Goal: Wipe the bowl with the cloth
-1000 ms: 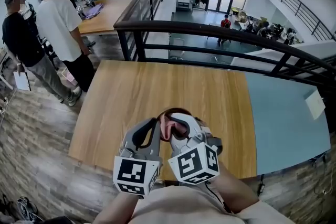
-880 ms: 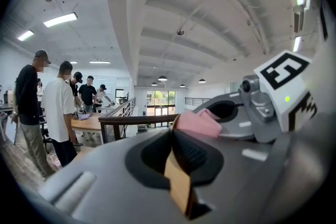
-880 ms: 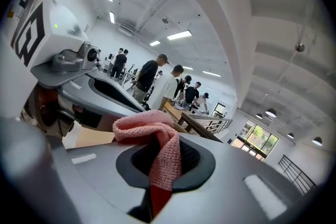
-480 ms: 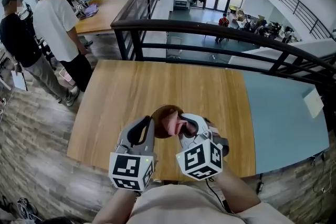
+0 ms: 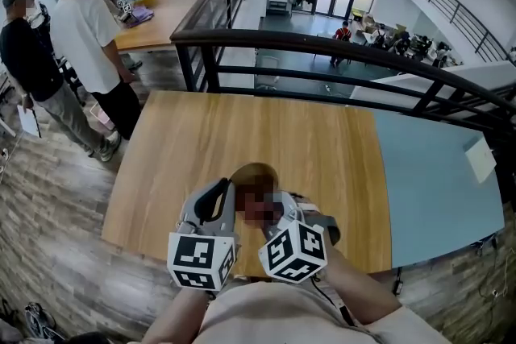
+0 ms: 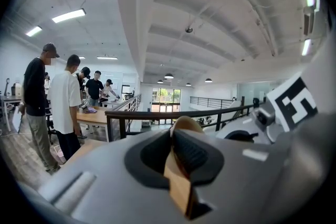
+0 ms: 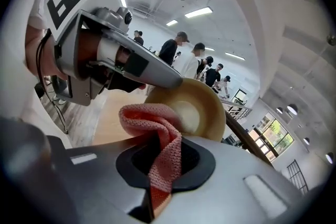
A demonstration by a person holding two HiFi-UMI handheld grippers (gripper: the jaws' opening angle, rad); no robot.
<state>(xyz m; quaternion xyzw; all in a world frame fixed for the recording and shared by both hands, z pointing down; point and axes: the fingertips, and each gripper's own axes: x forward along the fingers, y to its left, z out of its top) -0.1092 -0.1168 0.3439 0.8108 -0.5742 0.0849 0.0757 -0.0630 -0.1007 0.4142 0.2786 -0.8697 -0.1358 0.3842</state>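
L gripper (image 6: 172, 150) is clamped on the rim of the wooden bowl (image 7: 202, 107). Its jaws have just been easing apart slightly, with the rim between the pads. Bowl sits over the wooden table (image 5: 242, 133), tipped on edge, open face toward R gripper (image 7: 165, 157). R gripper is closed tight on the pink knit cloth (image 7: 152, 118), bunched ahead of the jaws. Bowl lies straight ahead of R, slightly up-right. Cloth overlaps the near rim; contact not confirmable. Judgement: R pushes fwd into the cavity.
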